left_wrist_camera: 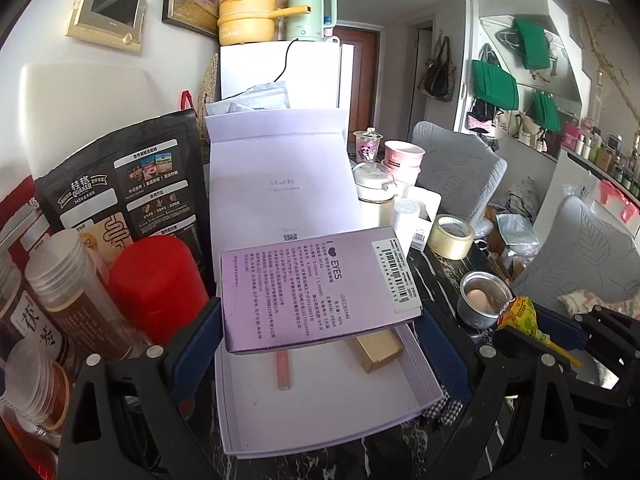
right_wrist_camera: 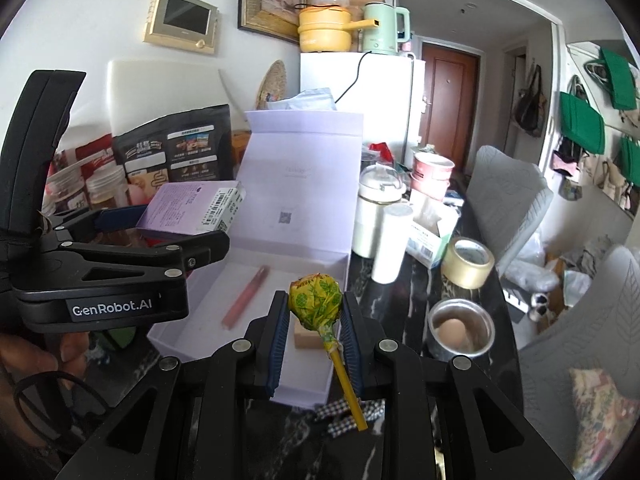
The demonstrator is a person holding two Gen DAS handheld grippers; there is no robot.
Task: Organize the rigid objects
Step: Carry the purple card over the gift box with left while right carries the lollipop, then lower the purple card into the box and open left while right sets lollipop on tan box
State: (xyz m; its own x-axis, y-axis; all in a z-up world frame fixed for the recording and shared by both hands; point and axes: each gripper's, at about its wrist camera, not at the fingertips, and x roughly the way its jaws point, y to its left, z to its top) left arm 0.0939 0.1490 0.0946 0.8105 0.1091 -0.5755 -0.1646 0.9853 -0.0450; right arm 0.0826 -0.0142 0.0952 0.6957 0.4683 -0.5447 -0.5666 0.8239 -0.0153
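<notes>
The left hand-held gripper (left_wrist_camera: 320, 316) clamps wide on a box, tilted downward; the right hand-held gripper (right_wrist_camera: 316, 320) pinches narrowly, also angled down.

place: home | signs: fridge (right_wrist_camera: 360, 92), kettle (right_wrist_camera: 384, 28), hanging bags (right_wrist_camera: 580, 128)
</notes>
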